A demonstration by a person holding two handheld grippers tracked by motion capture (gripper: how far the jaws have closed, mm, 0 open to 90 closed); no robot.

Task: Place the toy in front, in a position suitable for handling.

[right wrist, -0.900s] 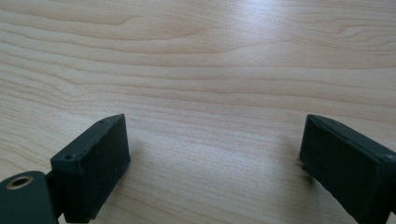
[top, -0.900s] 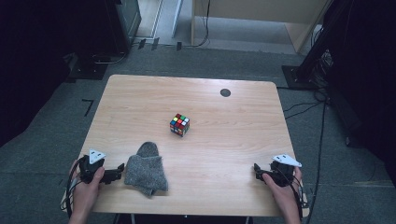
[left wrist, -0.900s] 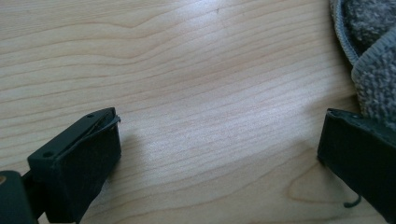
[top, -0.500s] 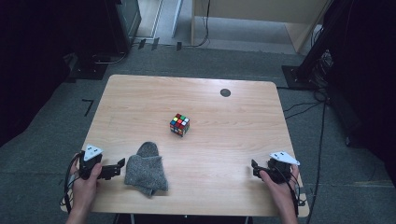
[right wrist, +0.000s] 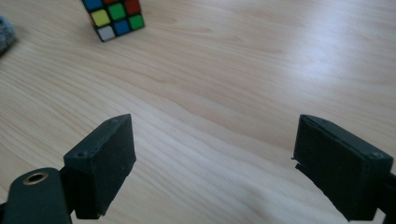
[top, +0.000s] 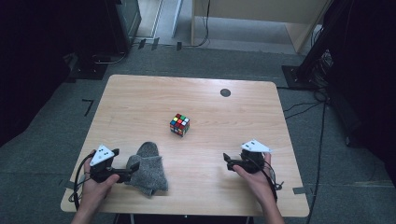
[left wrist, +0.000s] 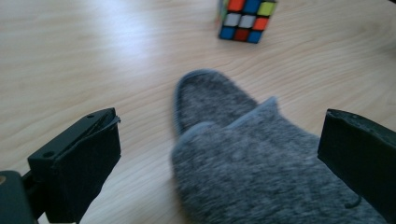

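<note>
A light wooden table with rounded corners point(top: 140, 100) stands on a grey carpet floor point(top: 56, 126). Near its far edge there is a small round dark cable hole point(top: 225, 92). Behind the table, a pale wooden cabinet point(top: 261, 21) is placed, and black cables point(top: 306, 103) lie on the carpet at the right. At the left and right sides the room is very dark, with black equipment stands point(top: 322, 42). Soft light reflects on the table surface
</note>
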